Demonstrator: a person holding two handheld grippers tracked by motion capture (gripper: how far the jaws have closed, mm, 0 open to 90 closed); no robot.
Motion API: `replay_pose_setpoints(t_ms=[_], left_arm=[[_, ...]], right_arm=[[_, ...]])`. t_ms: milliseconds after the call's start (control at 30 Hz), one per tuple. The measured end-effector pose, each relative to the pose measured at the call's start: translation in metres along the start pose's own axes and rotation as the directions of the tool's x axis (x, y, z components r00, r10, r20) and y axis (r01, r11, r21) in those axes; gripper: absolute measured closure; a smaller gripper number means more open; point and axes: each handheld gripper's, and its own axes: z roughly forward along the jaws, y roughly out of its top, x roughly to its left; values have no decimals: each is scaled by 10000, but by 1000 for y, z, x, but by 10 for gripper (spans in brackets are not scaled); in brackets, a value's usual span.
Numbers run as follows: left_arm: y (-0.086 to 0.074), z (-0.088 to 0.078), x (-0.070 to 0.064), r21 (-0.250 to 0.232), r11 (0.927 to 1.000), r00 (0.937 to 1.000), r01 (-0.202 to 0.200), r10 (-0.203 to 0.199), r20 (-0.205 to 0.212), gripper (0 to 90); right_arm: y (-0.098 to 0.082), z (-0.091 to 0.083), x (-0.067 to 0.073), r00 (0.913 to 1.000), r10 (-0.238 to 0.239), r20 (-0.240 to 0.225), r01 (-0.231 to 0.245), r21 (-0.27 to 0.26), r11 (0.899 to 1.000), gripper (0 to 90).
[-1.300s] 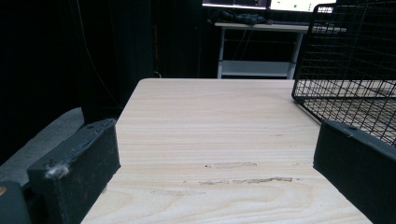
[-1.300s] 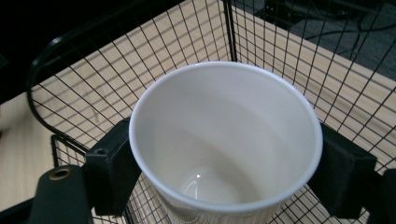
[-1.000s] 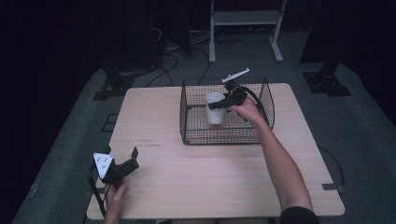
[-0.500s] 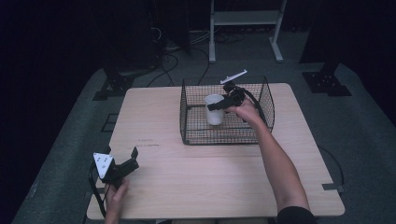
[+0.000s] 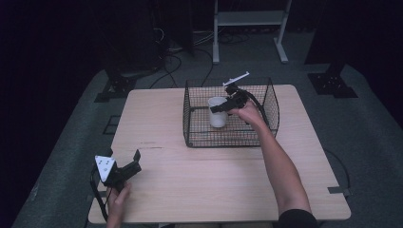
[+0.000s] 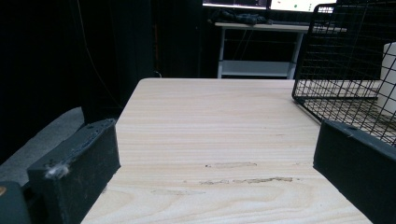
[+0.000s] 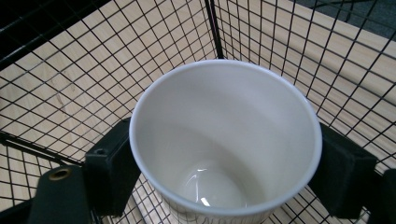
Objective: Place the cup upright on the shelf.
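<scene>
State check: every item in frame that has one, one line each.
White cup: upright, empty, inside the basket, jaws on both sides of it.
Wire basket: open-topped, standing on the table.
Right tongs: shut on the white cup.
Left tongs: open, nothing between the jaws, low over the table.

The white cup [image 6: 388,77] is cut off by the left gripper view's right edge, like the wire basket [image 6: 345,60].

No lettering, label, brand, number or sign can be read on anything here.
</scene>
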Motion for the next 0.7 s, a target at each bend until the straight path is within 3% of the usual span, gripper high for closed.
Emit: replay_pose_setpoints(t_ms=[700], left_arm=[[0, 0, -1, 12, 10000, 10000, -53, 53, 3, 0]], right_arm=[[-2, 2, 7, 9988, -416, 253, 404, 469, 9981, 179]])
